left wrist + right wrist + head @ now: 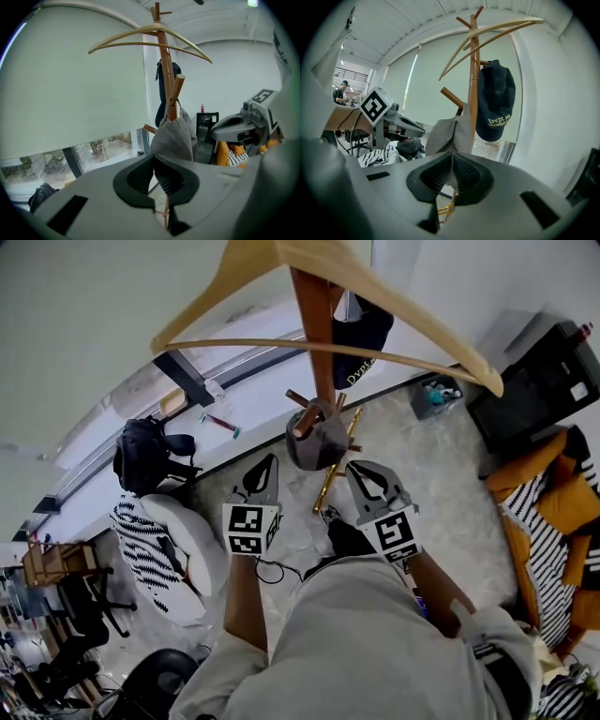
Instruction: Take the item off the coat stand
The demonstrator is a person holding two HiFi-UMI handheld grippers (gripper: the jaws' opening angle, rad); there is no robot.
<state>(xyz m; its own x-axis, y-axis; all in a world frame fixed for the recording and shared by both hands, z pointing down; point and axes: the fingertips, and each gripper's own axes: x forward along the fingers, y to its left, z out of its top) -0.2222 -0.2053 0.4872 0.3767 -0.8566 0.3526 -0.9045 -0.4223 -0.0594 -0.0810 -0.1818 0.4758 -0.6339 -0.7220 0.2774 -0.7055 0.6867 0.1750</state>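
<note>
The wooden coat stand (315, 320) rises in front of me, with curved hanger arms at its top. A grey fabric item (314, 442) hangs on a low peg, and a navy cap (364, 332) hangs higher on the far side. My left gripper (266, 463) is shut and empty just left of the grey item. At the item's right, my right gripper (356, 469) is likewise shut on nothing. In the left gripper view the grey item (176, 137) hangs just beyond the shut jaws (153, 160). In the right gripper view the item (451, 133) and the cap (495, 101) show past the shut jaws (452, 158).
A black backpack (144, 456) and a white and striped cushion (172, 547) lie on the floor at the left. An orange and striped sofa (550, 514) and a black cabinet (540, 382) stand at the right. Office chairs (67, 617) are at the lower left.
</note>
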